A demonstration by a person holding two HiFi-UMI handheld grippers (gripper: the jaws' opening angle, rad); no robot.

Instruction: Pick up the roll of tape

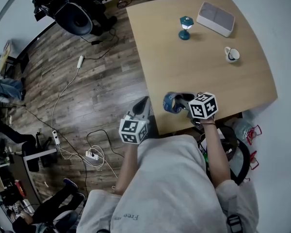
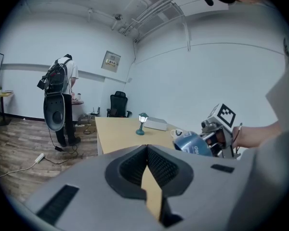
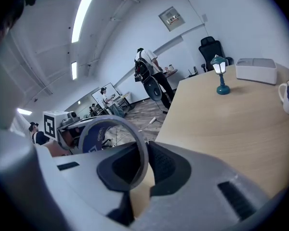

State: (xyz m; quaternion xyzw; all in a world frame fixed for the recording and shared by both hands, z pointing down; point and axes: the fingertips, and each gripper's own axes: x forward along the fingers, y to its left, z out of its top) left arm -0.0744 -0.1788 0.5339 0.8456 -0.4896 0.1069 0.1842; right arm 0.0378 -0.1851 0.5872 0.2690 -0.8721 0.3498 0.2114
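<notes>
The roll of tape [image 1: 169, 103], a grey ring with a blue printed side, hangs just above the near edge of the wooden table [image 1: 199, 67]. My right gripper [image 1: 180, 100] is shut on it. In the right gripper view the ring's wall [image 3: 135, 143] is pinched between the two dark pads, and the ring stands up to the left of them. The left gripper view shows the tape [image 2: 192, 144] lifted off the tabletop. My left gripper [image 1: 142, 106] hovers off the table's near left corner; its fingertips [image 2: 147, 148] meet with nothing between them.
Toward the table's far end stand a small teal lamp [image 1: 185, 27], a white box [image 1: 215, 18] and a white mug [image 1: 232, 55]. Cables and a power strip [image 1: 92, 155] lie on the wood floor to the left. A person with a backpack [image 2: 58, 97] stands by a far desk.
</notes>
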